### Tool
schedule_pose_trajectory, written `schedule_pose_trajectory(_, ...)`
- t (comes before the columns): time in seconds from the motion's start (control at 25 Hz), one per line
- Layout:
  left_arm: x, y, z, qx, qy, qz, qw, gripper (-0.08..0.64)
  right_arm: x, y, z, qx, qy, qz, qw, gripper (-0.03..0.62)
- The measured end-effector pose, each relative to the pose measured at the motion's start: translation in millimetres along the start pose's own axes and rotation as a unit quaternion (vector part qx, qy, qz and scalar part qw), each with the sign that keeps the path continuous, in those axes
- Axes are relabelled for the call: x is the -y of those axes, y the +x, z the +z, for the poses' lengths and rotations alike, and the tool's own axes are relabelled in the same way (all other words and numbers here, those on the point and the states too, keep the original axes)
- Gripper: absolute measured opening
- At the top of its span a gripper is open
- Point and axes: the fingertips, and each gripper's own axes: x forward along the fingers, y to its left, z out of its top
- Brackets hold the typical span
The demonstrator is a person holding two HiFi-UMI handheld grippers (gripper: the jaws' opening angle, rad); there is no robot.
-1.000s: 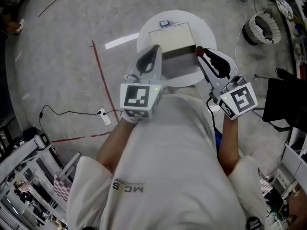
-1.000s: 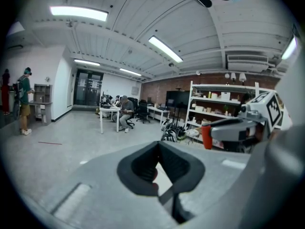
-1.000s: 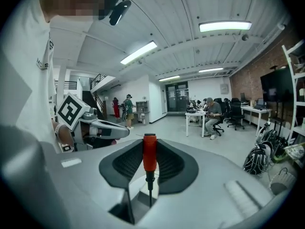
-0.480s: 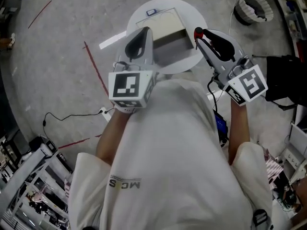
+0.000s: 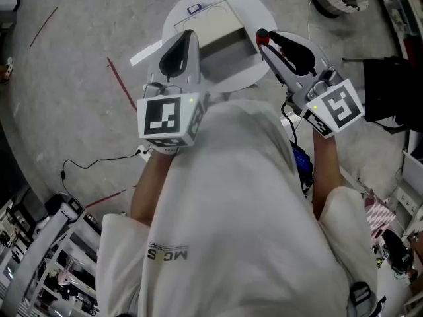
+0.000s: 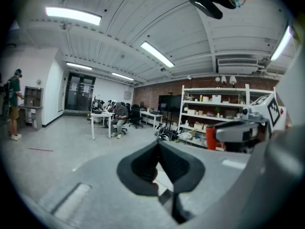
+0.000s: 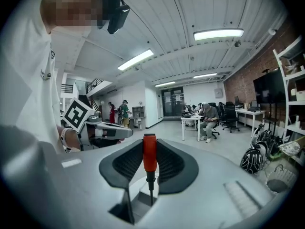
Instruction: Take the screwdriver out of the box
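While the right gripper (image 5: 267, 42) has its pads clamped partway open on the red handle of the screwdriver (image 7: 149, 157), the shaft points back between them; so it's out of the box (image 5: 210, 25), held just by the box's right side over the round table (image 5: 264, 8); left gripper (image 6: 158, 150) has its fingertips pinched together, nothing clearly held.
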Motion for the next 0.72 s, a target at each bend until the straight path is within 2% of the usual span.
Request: schedule_pose_trajectory(0.72, 8.6, -5.2, -5.0, -0.006, -0.004, -0.018, 0.9998, 0.0, -12.5, -6.8, -3.8, -0.003, 0.009, -0.009, 1.0, 0.087)
